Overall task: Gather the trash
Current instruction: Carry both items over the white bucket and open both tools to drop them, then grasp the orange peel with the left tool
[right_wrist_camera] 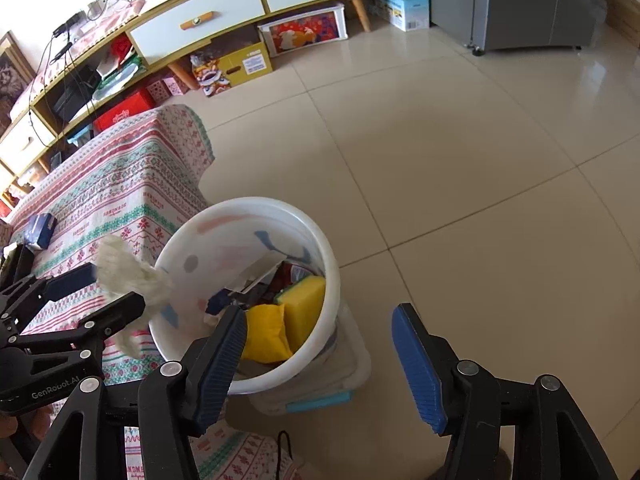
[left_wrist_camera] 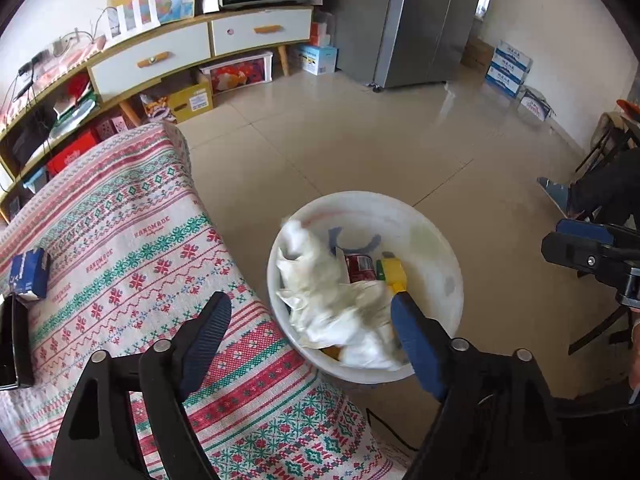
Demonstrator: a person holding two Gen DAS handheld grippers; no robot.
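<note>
Room: tiled floor, low cabinet (left_wrist_camera: 160, 56) with drawers along the wall, grey fridge (left_wrist_camera: 420, 20) in the corner.
Surface: patterned tablecloth (left_wrist_camera: 120, 248) on a table; white bucket (left_wrist_camera: 440, 248) stands on the floor just beside its edge.
Left gripper (left_wrist_camera: 308, 332): jaws spread wide, nothing pinched; one finger over the cloth, the other over the bucket rim.
Right gripper (right_wrist_camera: 320, 356): jaws spread, empty, hanging beside the bucket over the floor.
Trash, moving: crumpled white tissue (left_wrist_camera: 328, 288), blurred, at the bucket mouth; right view shows it over the near rim beside the left gripper's fingers. Looks loose, not held.
Already binned: yellow sponge (right_wrist_camera: 306, 308), yellow pouch (right_wrist_camera: 264, 332), red can (left_wrist_camera: 360, 266), some card or paper.
Left on table: small blue pack (left_wrist_camera: 30, 274) near the far edge; dark item at frame edge, can't tell what.
Handling, tissue: very light, soft, crushes flat; pinch the bulk of the wad, not a trailing corner, which may tear.
Handling, blue pack: probably light, slightly squashy; grip across its narrow sides.
Risk: tissue may catch on the rim and land outside.
</note>
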